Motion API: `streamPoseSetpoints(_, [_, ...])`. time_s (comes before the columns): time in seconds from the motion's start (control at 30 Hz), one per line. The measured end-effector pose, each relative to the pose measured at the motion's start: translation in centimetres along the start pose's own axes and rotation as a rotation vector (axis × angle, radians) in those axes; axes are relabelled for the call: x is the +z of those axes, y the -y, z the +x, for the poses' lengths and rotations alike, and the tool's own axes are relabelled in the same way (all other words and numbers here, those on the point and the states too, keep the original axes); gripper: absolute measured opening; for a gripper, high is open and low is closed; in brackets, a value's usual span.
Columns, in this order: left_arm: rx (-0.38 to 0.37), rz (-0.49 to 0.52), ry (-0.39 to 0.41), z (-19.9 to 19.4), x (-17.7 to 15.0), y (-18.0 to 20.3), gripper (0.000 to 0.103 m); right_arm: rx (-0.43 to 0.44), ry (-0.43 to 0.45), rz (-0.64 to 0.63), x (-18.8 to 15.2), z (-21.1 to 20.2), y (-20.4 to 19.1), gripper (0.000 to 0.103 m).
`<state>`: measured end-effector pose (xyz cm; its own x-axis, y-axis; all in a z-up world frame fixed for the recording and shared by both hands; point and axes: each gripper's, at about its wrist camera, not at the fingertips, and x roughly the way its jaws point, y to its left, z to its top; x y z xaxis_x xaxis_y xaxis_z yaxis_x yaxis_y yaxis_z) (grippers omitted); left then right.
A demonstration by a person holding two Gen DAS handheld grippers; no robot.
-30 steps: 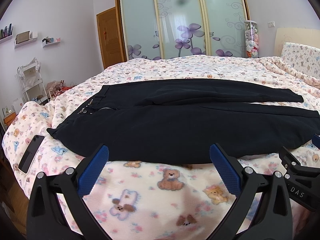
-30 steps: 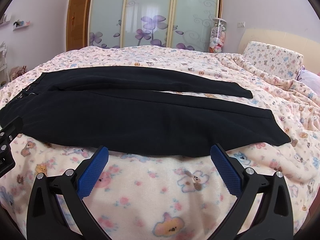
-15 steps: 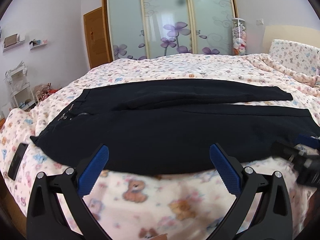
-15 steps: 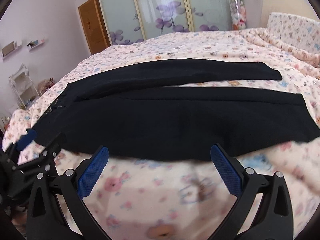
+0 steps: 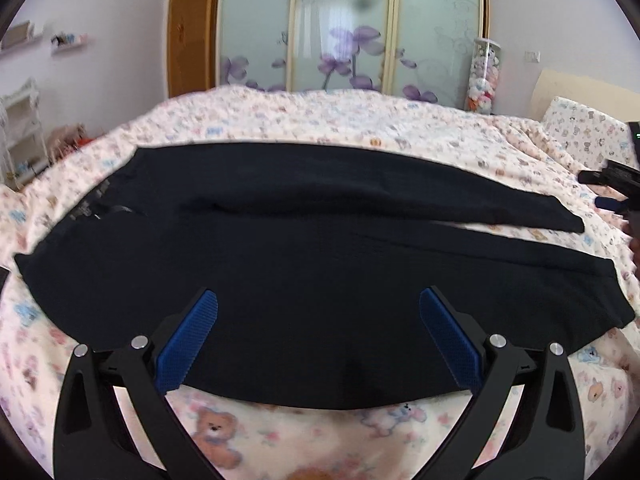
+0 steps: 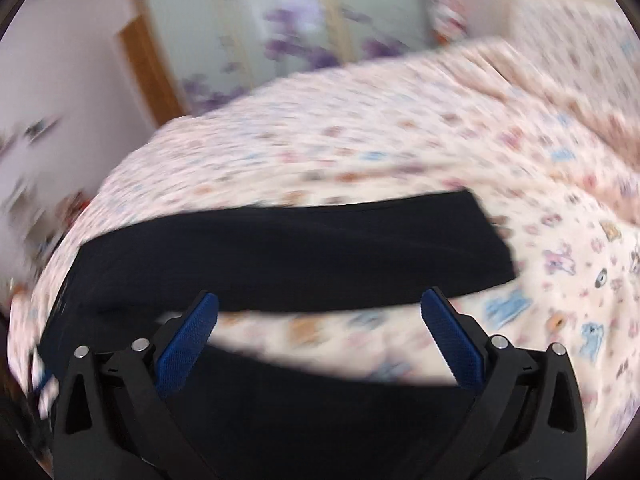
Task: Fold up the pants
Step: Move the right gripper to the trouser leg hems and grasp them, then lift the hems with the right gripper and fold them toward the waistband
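Black pants (image 5: 304, 264) lie flat across the bed, waistband to the left, two legs running to the right with a gap between their hems. My left gripper (image 5: 318, 332) is open and empty, hovering over the near edge of the near leg. My right gripper (image 6: 319, 328) is open and empty, above the near leg, looking at the far leg (image 6: 288, 256) and the strip of blanket between the legs. The right wrist view is motion-blurred. The right gripper's body also shows at the right edge of the left wrist view (image 5: 616, 188).
The bed has a pink teddy-bear blanket (image 5: 320, 120). A sliding wardrobe with purple flowers (image 5: 352, 28) stands behind it, a wooden door (image 5: 186, 40) to its left, a white rack (image 5: 20, 128) at far left, a pillow (image 5: 588, 128) at right.
Both grippers moved forward over the pants. The right gripper swung to the right end, over the legs, and its view blurred. Both stayed open.
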<state>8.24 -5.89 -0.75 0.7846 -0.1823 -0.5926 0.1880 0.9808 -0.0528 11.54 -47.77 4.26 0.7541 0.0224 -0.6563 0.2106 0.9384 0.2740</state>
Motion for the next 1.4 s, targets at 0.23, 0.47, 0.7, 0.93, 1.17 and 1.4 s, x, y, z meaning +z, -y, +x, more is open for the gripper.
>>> streamPoseSetpoints(0.23, [-0.021, 0.030, -0.038, 1.7, -0.8, 0.4, 0.101, -0.064, -0.020, 0.153, 5.5, 6.4, 7.5, 0.079])
streamPoseSetpoints(0.47, [-0.051, 0.054, -0.022, 1.9, -1.2, 1.1, 0.101, -0.237, -0.014, 0.157, 8.6, 12.1, 11.4, 0.069])
streamPoseSetpoints(0.7, [-0.060, 0.044, -0.052, 2.7, -1.3, 1.0, 0.101, -0.212, -0.079, 0.147, 7.5, 14.8, 13.1, 0.044])
streamPoseSetpoints(0.93, [-0.071, 0.034, -0.053, 2.8, -1.3, 0.7, 0.101, -0.129, 0.023, 0.128, 7.0, 10.5, 12.4, 0.015])
streamPoseSetpoints(1.17, [-0.069, -0.045, 0.004, 1.4, -0.8, -1.4, 0.101, 0.071, 0.205, 0.207, 4.4, 0.7, 11.1, 0.014])
streamPoseSetpoints(1.4, [-0.072, -0.173, 0.044, -0.2, -0.3, -4.1, 0.101, 0.245, 0.240, 0.310, -2.8, -6.4, 10.8, 0.011])
